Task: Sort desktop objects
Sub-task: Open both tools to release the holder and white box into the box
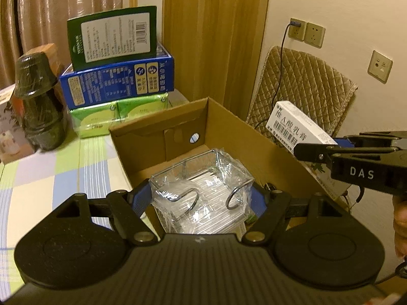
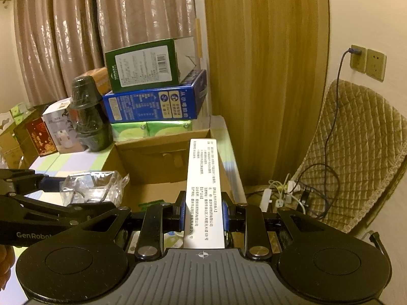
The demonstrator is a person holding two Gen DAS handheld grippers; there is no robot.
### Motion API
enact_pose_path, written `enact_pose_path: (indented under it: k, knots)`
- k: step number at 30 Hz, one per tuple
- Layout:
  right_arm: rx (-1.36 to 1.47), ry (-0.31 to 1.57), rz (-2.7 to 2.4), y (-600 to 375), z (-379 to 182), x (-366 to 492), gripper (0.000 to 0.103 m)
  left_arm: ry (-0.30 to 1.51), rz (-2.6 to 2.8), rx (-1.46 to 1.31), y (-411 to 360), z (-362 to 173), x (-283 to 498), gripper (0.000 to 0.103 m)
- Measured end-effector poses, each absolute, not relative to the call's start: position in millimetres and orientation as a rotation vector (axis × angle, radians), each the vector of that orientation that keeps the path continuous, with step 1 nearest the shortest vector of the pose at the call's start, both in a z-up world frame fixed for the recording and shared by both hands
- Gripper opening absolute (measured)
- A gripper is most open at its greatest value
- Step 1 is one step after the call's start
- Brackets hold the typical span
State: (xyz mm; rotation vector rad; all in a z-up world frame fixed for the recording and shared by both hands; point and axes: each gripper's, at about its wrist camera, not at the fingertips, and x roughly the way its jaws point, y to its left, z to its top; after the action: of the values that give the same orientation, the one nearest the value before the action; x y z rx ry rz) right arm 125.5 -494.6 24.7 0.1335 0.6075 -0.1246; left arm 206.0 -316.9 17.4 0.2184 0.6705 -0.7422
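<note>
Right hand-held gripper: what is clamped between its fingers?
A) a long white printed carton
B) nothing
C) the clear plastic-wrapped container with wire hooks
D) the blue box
A: the right hand-held gripper is shut on the long white carton, held over the cardboard box.

My left wrist camera sat just behind my left tool (image 1: 197,198) and faced forward and slightly down into the cardboard box (image 1: 229,127), at close range. My right wrist camera sat behind my right tool (image 2: 202,212) and faced forward along the box's right wall, slightly higher. Both views shared the box, the stacked cartons (image 1: 117,81) at the back of the bench (image 1: 51,178), the wall sockets (image 1: 306,31) and the quilted chair (image 1: 305,86). Each camera also caught the other tool from the side.
</note>
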Motion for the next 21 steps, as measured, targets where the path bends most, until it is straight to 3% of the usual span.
enact_pose_path:
  k: [3, 19, 20, 21]
  knots:
    - [0.140, 0.613, -0.128, -496.1, 21.5, 130.7, 0.023, 0.673, -0.780, 0.233, -321.4, 15.1, 211.9, 0.085]
    - [0.217, 0.605, -0.043, -482.2, 14.2, 154.9, 0.024, 0.654, -0.649, 0.154, -264.7, 12.9, 197.4, 0.086]
    - [0.239, 0.602, -0.030, -482.7, 15.1, 158.6, 0.034, 0.655, -0.641, 0.150, -260.8, 12.8, 196.2, 0.087]
    - [0.261, 0.599, -0.032, -483.5, 16.4, 160.7, 0.058, 0.655, -0.633, 0.145, -256.4, 12.8, 194.1, 0.089]
